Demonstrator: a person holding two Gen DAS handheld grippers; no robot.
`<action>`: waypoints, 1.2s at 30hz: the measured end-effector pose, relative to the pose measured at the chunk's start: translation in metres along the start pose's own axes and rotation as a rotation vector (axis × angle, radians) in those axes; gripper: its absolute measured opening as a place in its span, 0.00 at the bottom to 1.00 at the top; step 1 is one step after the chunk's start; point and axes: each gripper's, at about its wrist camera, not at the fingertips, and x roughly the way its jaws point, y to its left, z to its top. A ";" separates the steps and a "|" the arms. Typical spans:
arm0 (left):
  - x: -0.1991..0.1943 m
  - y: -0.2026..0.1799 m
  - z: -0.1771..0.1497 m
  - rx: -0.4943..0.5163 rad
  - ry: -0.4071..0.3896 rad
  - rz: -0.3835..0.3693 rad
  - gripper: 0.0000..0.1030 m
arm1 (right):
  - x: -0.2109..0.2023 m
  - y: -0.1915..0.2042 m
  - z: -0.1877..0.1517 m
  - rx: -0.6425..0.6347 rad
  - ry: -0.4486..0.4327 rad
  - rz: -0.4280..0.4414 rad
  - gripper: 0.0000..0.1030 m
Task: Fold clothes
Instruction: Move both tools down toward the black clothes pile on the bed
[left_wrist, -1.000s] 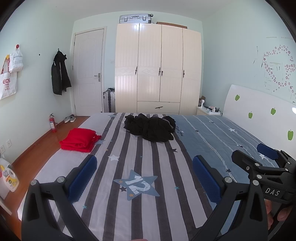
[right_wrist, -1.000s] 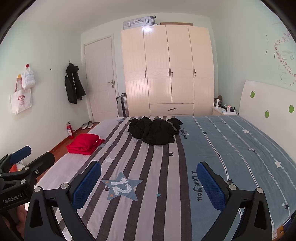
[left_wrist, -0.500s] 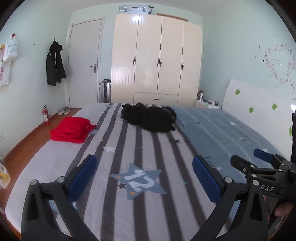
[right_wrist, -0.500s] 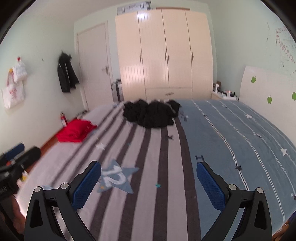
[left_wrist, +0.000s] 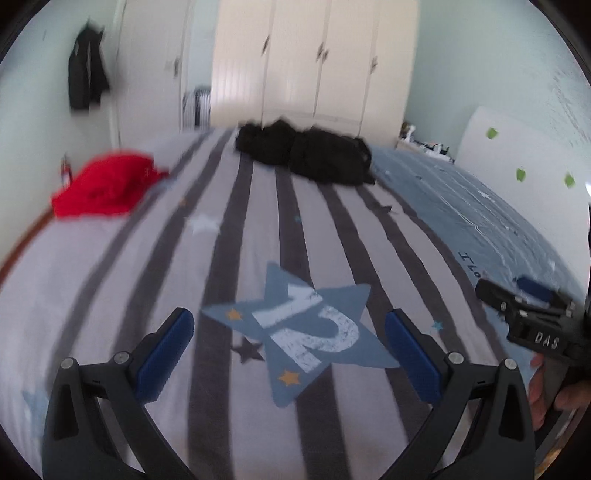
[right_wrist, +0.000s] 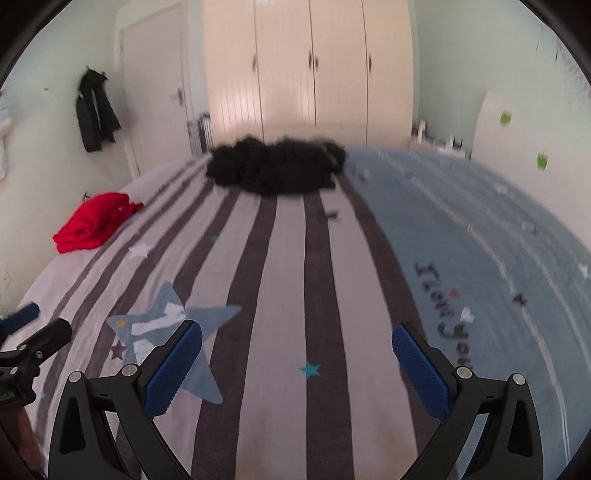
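A crumpled black garment (left_wrist: 306, 155) lies far across the striped bed (left_wrist: 236, 236); it also shows in the right wrist view (right_wrist: 277, 168). A folded red garment (left_wrist: 103, 186) sits at the bed's left edge, also in the right wrist view (right_wrist: 94, 221). My left gripper (left_wrist: 290, 350) is open and empty, low over the "12" star patch (left_wrist: 306, 332). My right gripper (right_wrist: 297, 369) is open and empty over the stripes, to the right of the left one. Both are well short of the black garment.
A cream wardrobe (left_wrist: 314, 59) and white door (right_wrist: 155, 92) stand behind the bed. A dark jacket (left_wrist: 86, 79) hangs on the left wall. A white headboard (left_wrist: 517, 155) with green apples is at right, with a cluttered nightstand (left_wrist: 424, 144) beside it.
Both grippers have moved forward and lower over the bed, nearer the black garment. The views are motion-blurred. Both stay open and empty.
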 end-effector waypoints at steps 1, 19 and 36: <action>0.003 -0.001 0.005 -0.019 0.025 0.008 0.99 | 0.003 -0.003 0.005 0.015 0.034 0.001 0.99; 0.137 -0.004 0.150 -0.021 0.138 0.025 0.99 | 0.126 -0.021 0.134 0.075 0.216 0.042 0.99; 0.363 0.018 0.231 0.008 0.173 -0.050 0.98 | 0.383 -0.003 0.252 0.147 0.201 0.003 0.99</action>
